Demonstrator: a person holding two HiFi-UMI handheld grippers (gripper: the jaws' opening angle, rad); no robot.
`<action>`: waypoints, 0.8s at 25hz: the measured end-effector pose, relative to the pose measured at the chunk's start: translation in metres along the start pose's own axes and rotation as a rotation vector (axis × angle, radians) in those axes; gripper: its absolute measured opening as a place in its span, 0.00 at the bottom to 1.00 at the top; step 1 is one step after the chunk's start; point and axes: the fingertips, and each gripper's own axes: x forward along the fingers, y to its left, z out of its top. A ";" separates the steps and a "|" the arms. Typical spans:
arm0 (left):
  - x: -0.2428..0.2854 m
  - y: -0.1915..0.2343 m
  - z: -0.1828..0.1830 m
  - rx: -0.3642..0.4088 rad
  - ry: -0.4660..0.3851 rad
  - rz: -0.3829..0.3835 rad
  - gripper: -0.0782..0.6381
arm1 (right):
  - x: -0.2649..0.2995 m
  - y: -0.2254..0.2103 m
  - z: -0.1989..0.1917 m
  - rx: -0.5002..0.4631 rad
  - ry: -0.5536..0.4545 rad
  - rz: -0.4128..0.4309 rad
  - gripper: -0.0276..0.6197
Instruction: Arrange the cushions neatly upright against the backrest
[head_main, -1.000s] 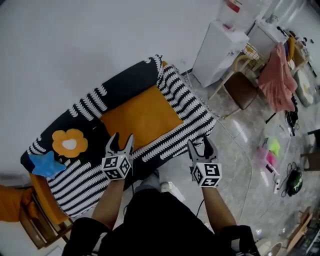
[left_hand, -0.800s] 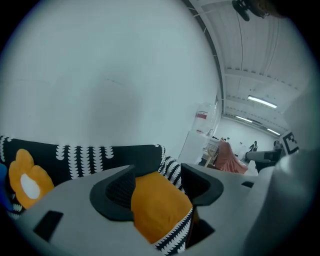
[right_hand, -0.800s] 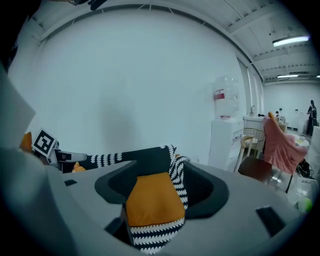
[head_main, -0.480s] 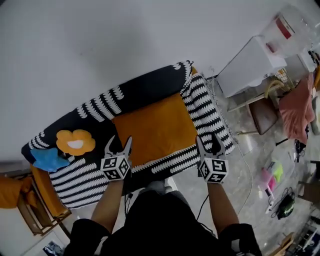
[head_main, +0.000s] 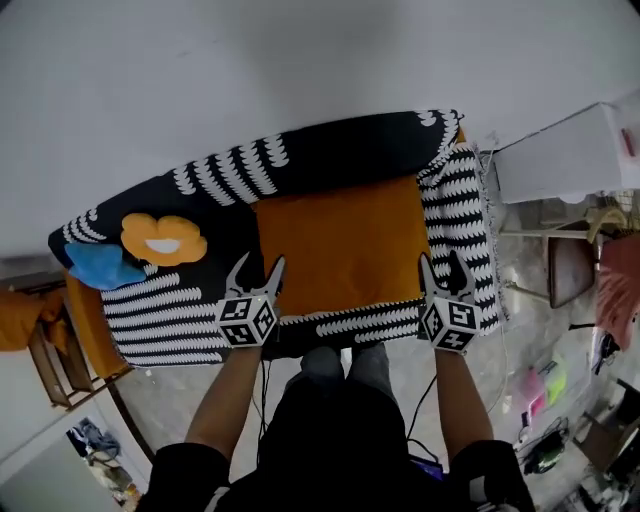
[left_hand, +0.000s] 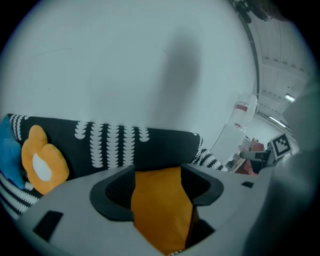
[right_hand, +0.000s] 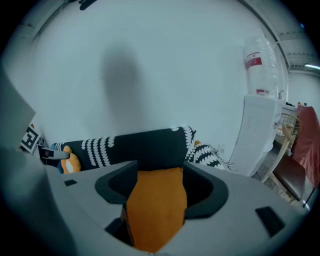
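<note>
- Head view: the plain orange cushion (head_main: 340, 245) is seen lying flat on the sofa (head_main: 330, 155) seat, between the left hand-held gripper (head_main: 258, 270) and the right hand-held gripper (head_main: 441, 266).
- Both pairs of jaws are spread wide; nothing appears to be gripped.
- A flower cushion (head_main: 163, 238) and a blue cushion (head_main: 100, 265) are seen at the sofa's left end.
</note>
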 end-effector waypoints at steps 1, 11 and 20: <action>0.002 0.004 -0.009 -0.013 0.011 0.017 0.53 | 0.012 0.000 -0.008 -0.011 0.023 0.017 0.50; 0.046 0.056 -0.079 -0.116 0.051 0.163 0.57 | 0.125 -0.021 -0.070 -0.043 0.121 0.068 0.47; 0.102 0.100 -0.118 -0.158 0.092 0.192 0.64 | 0.191 -0.050 -0.126 -0.066 0.290 0.068 0.59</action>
